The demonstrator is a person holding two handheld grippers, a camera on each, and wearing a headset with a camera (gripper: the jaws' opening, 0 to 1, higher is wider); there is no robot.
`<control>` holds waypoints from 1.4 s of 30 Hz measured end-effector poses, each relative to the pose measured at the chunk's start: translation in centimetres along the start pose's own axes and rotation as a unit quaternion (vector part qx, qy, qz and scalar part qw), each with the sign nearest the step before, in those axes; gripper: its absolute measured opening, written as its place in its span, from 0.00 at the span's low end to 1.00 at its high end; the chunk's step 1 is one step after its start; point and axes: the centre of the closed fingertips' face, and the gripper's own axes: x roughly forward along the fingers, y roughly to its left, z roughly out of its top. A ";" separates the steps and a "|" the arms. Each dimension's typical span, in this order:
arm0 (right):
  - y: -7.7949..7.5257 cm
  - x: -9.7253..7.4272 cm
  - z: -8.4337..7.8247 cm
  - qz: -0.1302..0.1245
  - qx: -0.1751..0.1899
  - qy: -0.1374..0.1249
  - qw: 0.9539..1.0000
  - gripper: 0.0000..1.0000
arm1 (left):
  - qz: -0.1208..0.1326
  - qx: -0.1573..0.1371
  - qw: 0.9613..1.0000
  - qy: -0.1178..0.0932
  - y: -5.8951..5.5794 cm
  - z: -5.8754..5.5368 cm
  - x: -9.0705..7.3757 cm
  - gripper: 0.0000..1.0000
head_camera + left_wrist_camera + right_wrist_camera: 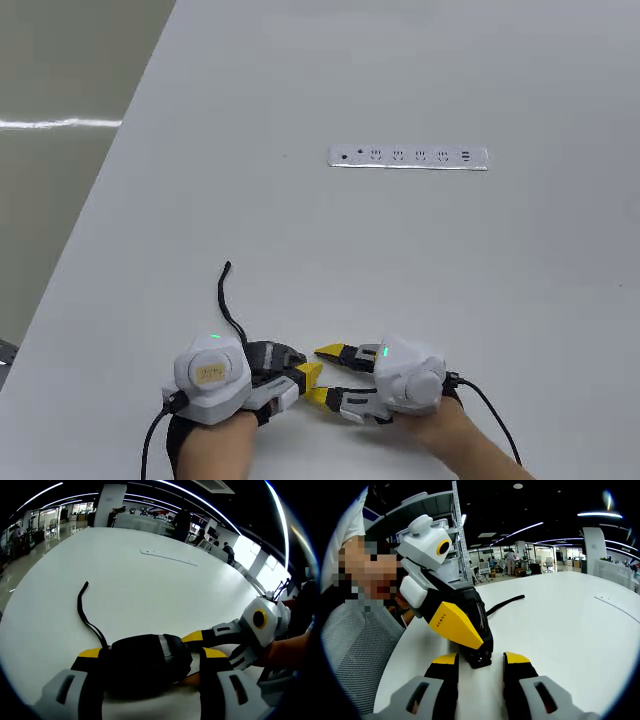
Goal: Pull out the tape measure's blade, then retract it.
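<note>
Tape measure (pixel 142 667) is clamped by the left gripper (pixel 150 654); the right gripper (pixel 481 659) is held, jaws apart, just beside the tape measure.

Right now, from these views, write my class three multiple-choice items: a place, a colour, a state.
1. Where is the power strip? A on the floor; B flat on the table, far from the tape measure; C in the tongs.
2. What colour is the tape measure's case? A black; B red; C white.
3. The left tongs are: A open above the case; B lying apart from it; C shut on the tape measure.
Answers: B, it lies mid-table; A, the case shows black in every view; C, the case sits clamped between them.
</note>
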 end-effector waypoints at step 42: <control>0.2 -2.4 0.3 -0.033 0.051 -0.016 0.998 0.41 | -0.046 0.064 0.997 -0.012 -0.6 -0.5 -1.2 0.75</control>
